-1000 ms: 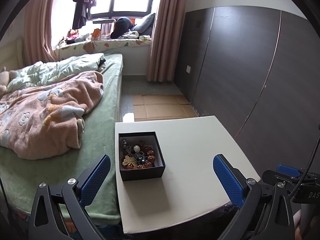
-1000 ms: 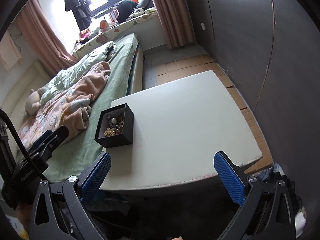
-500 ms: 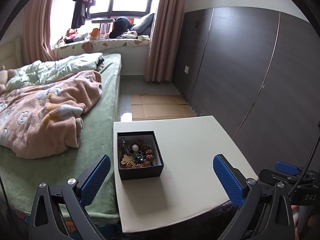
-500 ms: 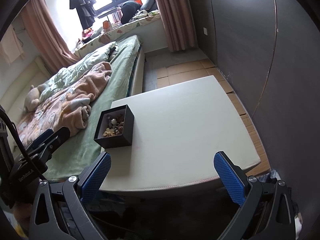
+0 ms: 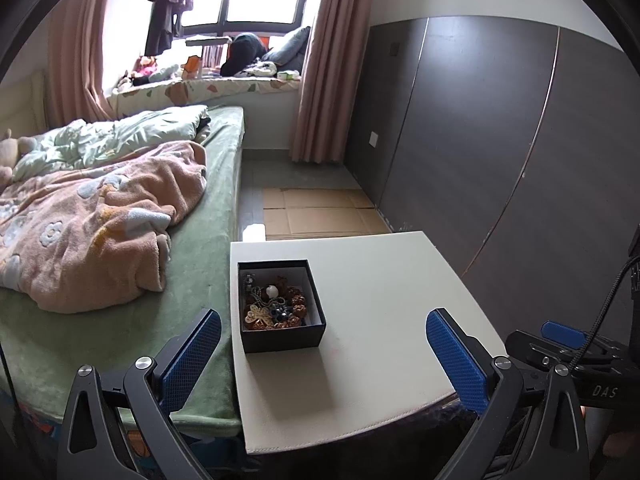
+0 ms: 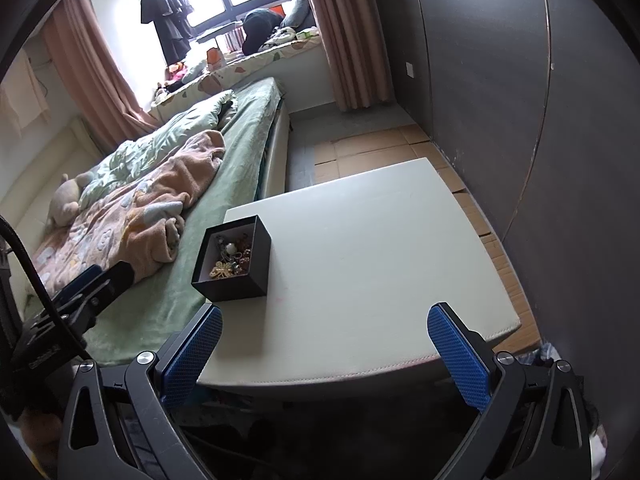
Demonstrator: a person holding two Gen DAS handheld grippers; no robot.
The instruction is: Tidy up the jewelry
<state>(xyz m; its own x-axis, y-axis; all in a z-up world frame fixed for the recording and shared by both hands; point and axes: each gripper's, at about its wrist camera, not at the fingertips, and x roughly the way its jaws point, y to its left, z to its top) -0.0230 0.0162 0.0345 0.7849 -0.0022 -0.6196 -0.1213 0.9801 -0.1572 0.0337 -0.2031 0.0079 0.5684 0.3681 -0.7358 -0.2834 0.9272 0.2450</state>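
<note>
Both claws (image 5: pixel 322 354) (image 6: pixel 324 354) spread, empty

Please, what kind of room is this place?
Most likely a home bedroom: a bed with a rumpled pink blanket, curtains beside a cluttered window seat, and a low white table carrying an open black jewelry box.

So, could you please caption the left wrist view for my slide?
Open left gripper faces an open black box of jewelry on a white table.
</note>
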